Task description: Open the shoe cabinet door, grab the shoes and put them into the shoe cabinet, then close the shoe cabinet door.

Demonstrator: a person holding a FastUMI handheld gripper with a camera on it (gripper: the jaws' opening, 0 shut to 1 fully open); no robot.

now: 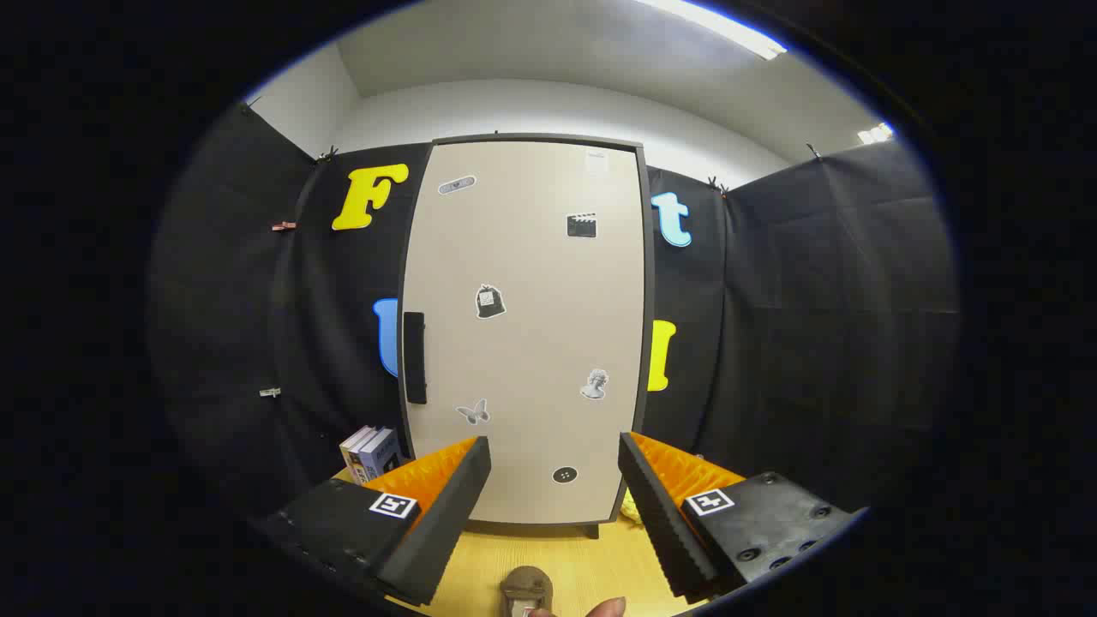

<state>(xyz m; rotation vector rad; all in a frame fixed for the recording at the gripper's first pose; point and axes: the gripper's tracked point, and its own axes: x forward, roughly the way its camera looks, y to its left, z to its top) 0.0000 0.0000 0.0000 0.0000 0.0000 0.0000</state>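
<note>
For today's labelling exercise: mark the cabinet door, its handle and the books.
Cabinet door [531,343], gripper view, on its bare middle panel.
Handle [415,357], gripper view, mid-length of the dark bar at the door's edge.
Books [370,452], gripper view, on the spines.

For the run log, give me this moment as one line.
stage: before opening | gripper: open, empty | cabinet door: closed, ahead | handle: untouched | shoe: on table

A light wooden table [591,561] carries a tall cabinet [527,326] standing upright with its door closed. Books [370,452] stand just left of the cabinet's base. A small brown object [526,590], hard to identify, lies nearer, below the spread fingers.
</note>
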